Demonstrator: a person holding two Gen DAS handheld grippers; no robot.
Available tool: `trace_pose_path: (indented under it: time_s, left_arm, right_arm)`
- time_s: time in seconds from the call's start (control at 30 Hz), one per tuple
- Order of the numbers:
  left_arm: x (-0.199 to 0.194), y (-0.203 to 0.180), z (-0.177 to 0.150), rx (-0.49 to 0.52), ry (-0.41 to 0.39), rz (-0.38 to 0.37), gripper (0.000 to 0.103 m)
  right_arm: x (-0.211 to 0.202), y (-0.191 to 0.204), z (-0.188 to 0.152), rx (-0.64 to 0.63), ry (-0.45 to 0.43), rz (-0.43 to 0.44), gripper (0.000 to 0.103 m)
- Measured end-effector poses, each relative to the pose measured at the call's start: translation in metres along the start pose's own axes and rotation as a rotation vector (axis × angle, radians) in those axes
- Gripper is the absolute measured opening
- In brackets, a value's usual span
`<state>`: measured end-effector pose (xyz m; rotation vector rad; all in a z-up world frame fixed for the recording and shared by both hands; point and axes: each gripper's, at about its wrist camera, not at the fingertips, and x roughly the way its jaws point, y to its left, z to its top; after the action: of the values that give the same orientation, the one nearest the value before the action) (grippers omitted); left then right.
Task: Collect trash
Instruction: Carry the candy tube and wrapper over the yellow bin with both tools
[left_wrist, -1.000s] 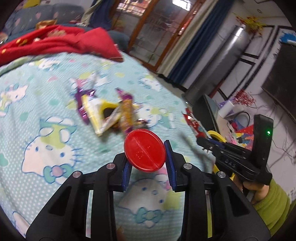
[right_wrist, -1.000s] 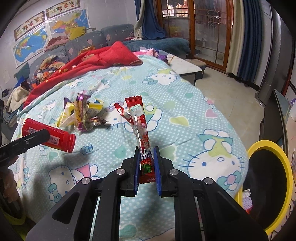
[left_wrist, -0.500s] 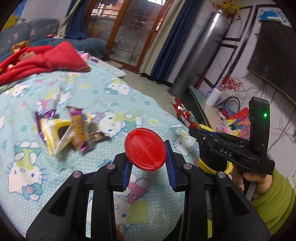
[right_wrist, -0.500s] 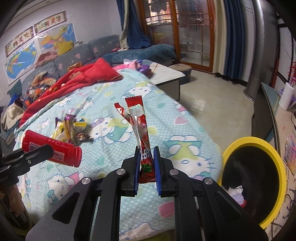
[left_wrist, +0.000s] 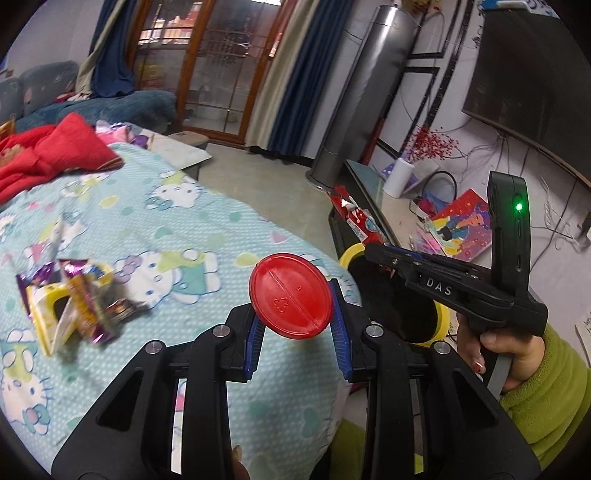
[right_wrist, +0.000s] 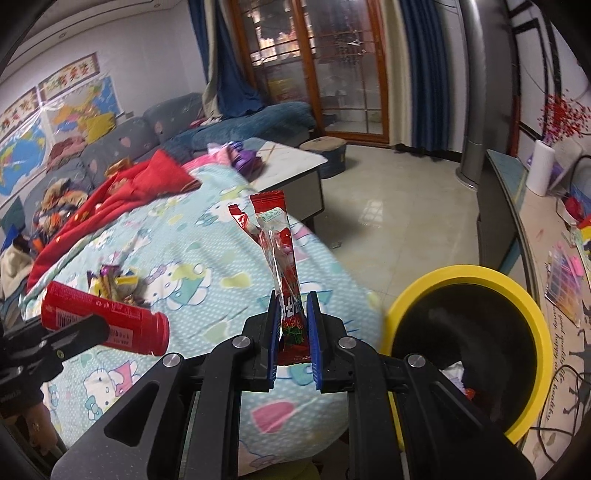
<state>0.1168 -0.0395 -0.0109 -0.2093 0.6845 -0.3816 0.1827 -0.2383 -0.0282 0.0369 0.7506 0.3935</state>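
Both grippers were loaded at the time of inspection. The left gripper (left_wrist: 295, 328) was clamped on a red bottle (left_wrist: 290, 295), its pads bearing on the body and the base end facing the camera. In the right wrist view the bottle (right_wrist: 105, 319) lay roughly level above the bedspread (right_wrist: 192, 266). The right gripper (right_wrist: 293, 334) was pinched nearly closed on the lower end of a red wrapper (right_wrist: 282, 258), which stood up tall and limp above the jaws. The yellow-rimmed bin (right_wrist: 465, 275) stood on the floor just beside the bed edge, close to the right gripper. A heap of further wrappers (left_wrist: 70, 295) lay on the bedspread, not collected.

Risks noted, as judgement: the smooth round bottle could slip or pivot out of its grip. The light wrapper could cling to a pad or drift and land outside the rim if let go off-centre. With both tools near one opening, they could collide
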Motion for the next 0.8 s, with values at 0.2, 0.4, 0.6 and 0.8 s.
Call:
trace_pose_path:
  time_s: [0.2,0.4,0.6,0.8]
  left_arm:
    - [0.011,-0.022,0.007,0.050,0.000,-0.025,0.025]
    - [0.024,-0.043,0.010,0.090,0.008,-0.047,0.025]
    - [0.038,-0.060,0.014,0.121,0.019,-0.066,0.025]
    - [0.052,-0.076,0.015,0.156,0.028,-0.081,0.025]
  right_arm:
    - [-0.009,-0.029,0.001,0.064,-0.022,-0.031,0.014]
    - [-0.017,-0.059,-0.001,0.137,-0.039,-0.066,0.014]
    - [-0.028,-0.083,-0.004,0.187,-0.058,-0.107,0.014]
    - [-0.035,-0.106,-0.009,0.236,-0.066,-0.135,0.014]
